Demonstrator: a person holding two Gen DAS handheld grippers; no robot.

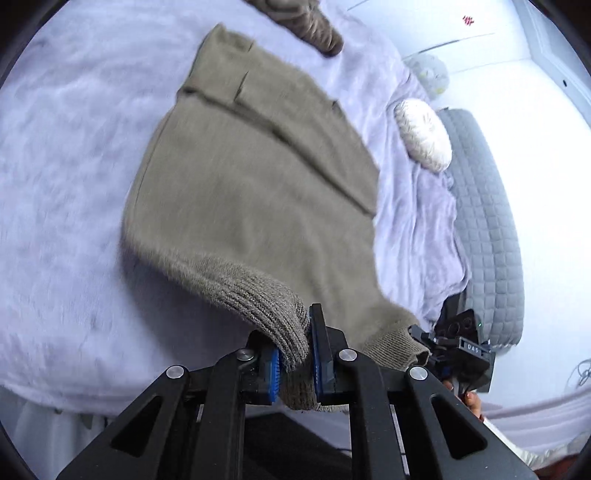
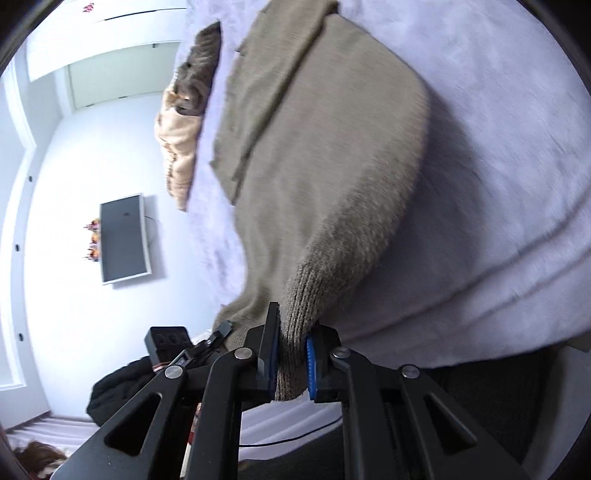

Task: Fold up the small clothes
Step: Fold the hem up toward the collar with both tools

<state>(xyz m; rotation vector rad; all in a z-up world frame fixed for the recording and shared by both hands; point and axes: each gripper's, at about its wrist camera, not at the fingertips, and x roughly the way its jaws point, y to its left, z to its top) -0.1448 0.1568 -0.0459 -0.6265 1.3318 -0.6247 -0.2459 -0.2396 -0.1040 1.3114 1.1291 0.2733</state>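
An olive-brown knit sweater [image 1: 258,173] lies spread on a pale lavender bedspread [image 1: 74,184], its far part folded over. My left gripper [image 1: 295,354] is shut on one corner of its ribbed hem and lifts it off the bed. My right gripper [image 2: 291,354] is shut on the other hem corner of the sweater [image 2: 332,155]. The right gripper also shows in the left wrist view [image 1: 424,336], and the left gripper in the right wrist view [image 2: 221,328]. The hem hangs stretched between the two grippers near the bed's front edge.
A darker brown garment [image 1: 314,29] lies at the far side of the bed, with a tan knit piece [image 2: 177,147] beside it. A white round cushion [image 1: 424,134] and a grey quilted pad [image 1: 487,221] lie at the right. A wall screen [image 2: 123,238] hangs beyond the bed.
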